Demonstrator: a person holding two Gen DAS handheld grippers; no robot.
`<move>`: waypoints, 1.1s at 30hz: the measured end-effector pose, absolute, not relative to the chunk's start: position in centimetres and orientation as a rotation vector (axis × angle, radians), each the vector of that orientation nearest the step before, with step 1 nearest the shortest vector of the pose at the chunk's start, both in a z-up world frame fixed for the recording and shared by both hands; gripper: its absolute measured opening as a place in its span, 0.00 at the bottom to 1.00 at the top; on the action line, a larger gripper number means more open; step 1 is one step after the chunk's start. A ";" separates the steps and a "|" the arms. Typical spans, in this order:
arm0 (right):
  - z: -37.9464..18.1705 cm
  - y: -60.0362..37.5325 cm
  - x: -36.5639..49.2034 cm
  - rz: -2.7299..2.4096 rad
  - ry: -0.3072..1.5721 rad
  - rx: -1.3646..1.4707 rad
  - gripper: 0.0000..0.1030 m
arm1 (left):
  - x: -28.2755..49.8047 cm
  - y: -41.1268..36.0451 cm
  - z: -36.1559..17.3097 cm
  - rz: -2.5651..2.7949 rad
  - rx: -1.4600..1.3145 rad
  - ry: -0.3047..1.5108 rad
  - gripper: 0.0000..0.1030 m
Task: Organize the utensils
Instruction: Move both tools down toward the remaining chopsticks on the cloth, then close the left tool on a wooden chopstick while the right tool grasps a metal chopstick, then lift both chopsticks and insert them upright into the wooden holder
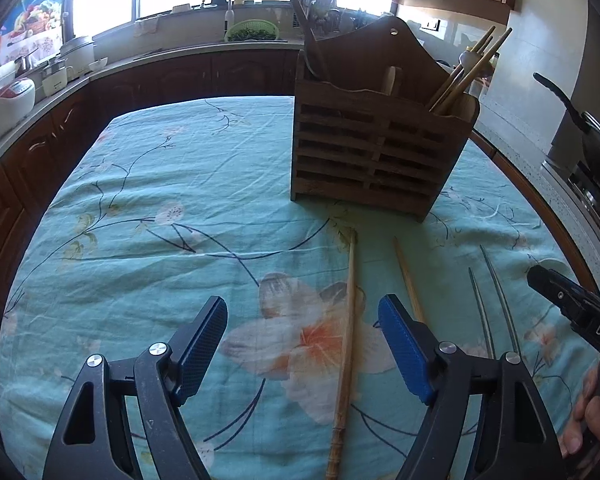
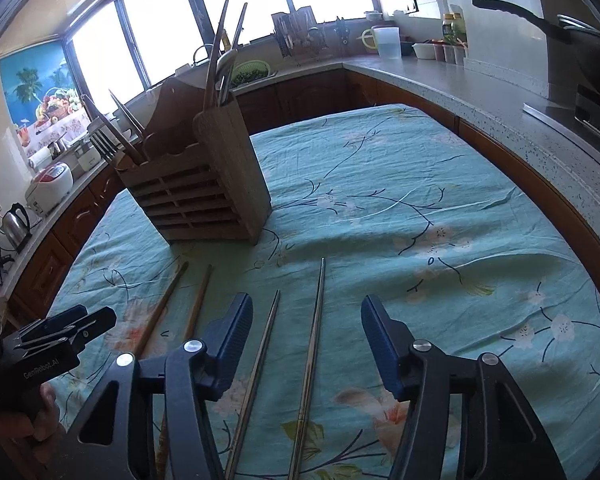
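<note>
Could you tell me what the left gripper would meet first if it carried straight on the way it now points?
Probably the wooden chopstick lying on the tablecloth between its open jaws; further along stands the wooden holder. Height above the cloth is unclear.

Kitchen is being lit through wide windows (image 2: 236, 8); wooden cabinets (image 1: 204, 76) are being topped by speckled counter (image 2: 480, 84).
</note>
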State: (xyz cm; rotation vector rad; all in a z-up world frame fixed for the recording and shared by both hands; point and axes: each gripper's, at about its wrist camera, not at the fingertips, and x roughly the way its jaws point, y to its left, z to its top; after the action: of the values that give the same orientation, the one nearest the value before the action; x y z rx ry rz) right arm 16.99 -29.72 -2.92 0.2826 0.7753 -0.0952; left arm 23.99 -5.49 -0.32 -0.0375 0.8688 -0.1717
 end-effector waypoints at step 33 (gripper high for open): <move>-6.1 -30.3 22.4 -0.090 0.896 0.240 0.04 | 31.0 -10.1 -4.9 -0.309 0.025 0.977 0.04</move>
State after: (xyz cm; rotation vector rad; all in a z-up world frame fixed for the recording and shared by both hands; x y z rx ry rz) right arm 22.38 -30.28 -6.13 0.2404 0.8958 -0.0899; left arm 30.99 -10.13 -4.87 0.0247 0.9769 -0.3095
